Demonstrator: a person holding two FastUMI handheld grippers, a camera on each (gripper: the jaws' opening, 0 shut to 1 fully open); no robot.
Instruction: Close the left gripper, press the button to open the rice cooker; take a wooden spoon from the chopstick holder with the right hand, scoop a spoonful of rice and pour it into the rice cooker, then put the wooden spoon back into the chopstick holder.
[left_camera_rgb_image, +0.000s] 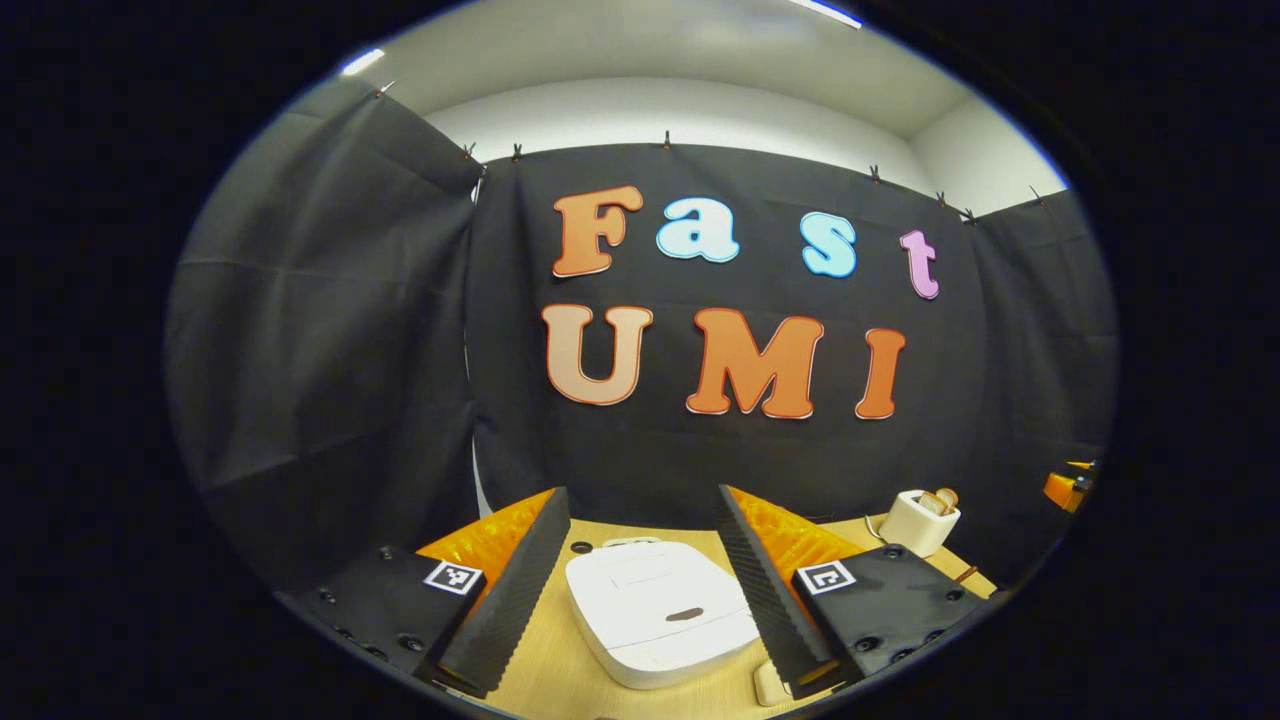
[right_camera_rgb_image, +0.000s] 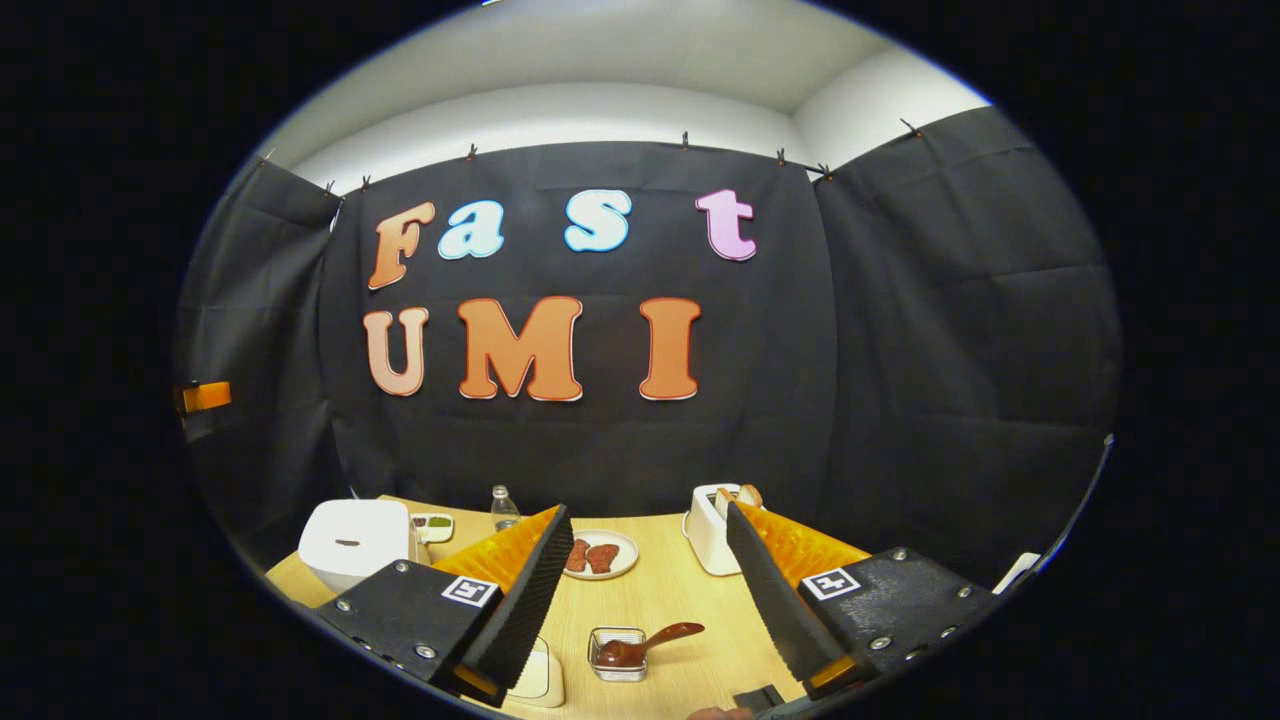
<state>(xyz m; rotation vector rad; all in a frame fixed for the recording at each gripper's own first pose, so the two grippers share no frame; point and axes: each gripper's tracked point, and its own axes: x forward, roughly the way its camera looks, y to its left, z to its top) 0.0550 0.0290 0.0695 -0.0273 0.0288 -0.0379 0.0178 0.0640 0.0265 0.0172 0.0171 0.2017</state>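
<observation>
Two claws hang above a pale wooden table (right_camera_rgb_image: 660, 585), each with its fingers spread wide and nothing held between them.

In the left gripper view, the left claw (left_camera_rgb_image: 645, 590) looks down on a white rice cooker (left_camera_rgb_image: 660, 612) that sits directly ahead, framed between the two fingers but touching neither. Its lid is shut, with a dark oval button near the front edge. Beyond the claw's right finger stands a white toaster (left_camera_rgb_image: 920, 520) with slices of bread poking up from its slots.

In the right gripper view, the rice cooker (right_camera_rgb_image: 355, 543) lies well off to the left of the right claw (right_camera_rgb_image: 650, 600), past its left finger. Just behind it is a small tray (right_camera_rgb_image: 432, 526) with something greenish in its compartments, and next to that a clear bottle (right_camera_rgb_image: 505, 508). Ahead between the fingers rests a round plate (right_camera_rgb_image: 598, 555) carrying two reddish-brown pieces. Nearer the claw, also between the fingers, is a small clear container (right_camera_rgb_image: 617, 652) with a dark wooden spoon (right_camera_rgb_image: 645, 645) lying in it, bowl down inside and handle slanting up to the right over the rim. The toaster (right_camera_rgb_image: 712, 525) stands just behind the right finger's tip. Both claws are level, pointing forward toward the booth's back wall.
</observation>
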